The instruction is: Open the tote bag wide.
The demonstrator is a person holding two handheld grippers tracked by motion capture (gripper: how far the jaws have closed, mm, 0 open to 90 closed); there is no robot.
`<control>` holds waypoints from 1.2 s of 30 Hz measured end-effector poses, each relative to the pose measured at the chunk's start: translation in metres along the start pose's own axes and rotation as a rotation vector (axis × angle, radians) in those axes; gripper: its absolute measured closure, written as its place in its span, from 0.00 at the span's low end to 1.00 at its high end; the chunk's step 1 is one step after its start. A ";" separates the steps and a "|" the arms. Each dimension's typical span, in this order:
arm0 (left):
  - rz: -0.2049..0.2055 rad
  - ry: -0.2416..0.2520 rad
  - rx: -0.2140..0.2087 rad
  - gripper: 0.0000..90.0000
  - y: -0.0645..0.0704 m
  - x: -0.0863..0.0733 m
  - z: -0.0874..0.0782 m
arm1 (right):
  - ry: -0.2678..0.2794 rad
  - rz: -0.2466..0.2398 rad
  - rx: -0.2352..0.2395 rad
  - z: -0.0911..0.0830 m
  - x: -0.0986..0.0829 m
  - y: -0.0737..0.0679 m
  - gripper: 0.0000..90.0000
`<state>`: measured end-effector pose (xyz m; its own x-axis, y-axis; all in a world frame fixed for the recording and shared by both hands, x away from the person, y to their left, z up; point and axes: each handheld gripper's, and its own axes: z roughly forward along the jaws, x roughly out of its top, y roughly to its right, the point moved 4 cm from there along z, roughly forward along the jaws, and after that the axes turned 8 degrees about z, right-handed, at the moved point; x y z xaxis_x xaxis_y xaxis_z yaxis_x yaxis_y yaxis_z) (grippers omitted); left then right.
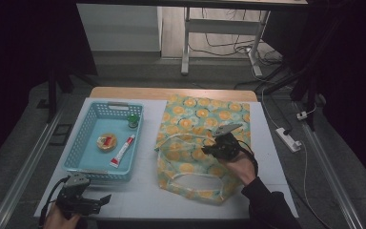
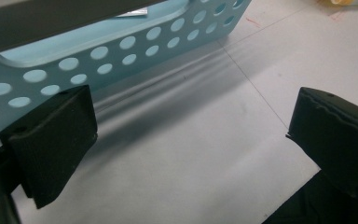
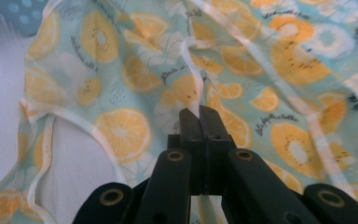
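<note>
On the desk's right half, I am pinching the fruit-print bag's point(image 1: 202, 143) white handle with my right gripper point(image 3: 199, 112), jaws clamped, probably to lift it open. My left gripper point(image 2: 186, 135) is waiting, jaws apart, beside the blue basket point(image 1: 76, 152).

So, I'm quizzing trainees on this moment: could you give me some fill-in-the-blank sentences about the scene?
1. The right gripper has its jaws shut on the ____ handle strap of the orange-slice printed fabric bag.
2. The red and white tube lies inside the light blue perforated plastic ____.
3. The left gripper has its jaws ____, holding nothing.

Missing words: white; basket; open
</note>
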<state>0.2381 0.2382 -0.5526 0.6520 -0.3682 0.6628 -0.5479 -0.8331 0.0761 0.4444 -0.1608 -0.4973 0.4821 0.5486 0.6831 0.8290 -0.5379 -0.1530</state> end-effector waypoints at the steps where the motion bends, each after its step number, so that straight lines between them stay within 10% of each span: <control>1: 0.000 -0.001 -0.001 0.01 0.000 0.000 0.000 | 0.003 0.004 0.003 -0.002 0.003 0.001 1.00; 36: -0.008 0.002 -0.001 0.01 -0.001 0.000 0.000 | 0.104 0.028 0.005 -0.033 0.059 -0.004 1.00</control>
<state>0.2382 0.2388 -0.5523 0.6552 -0.3607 0.6638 -0.5433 -0.8355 0.0823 0.4603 -0.1478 -0.4331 0.4733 0.4641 0.7487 0.8173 -0.5485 -0.1767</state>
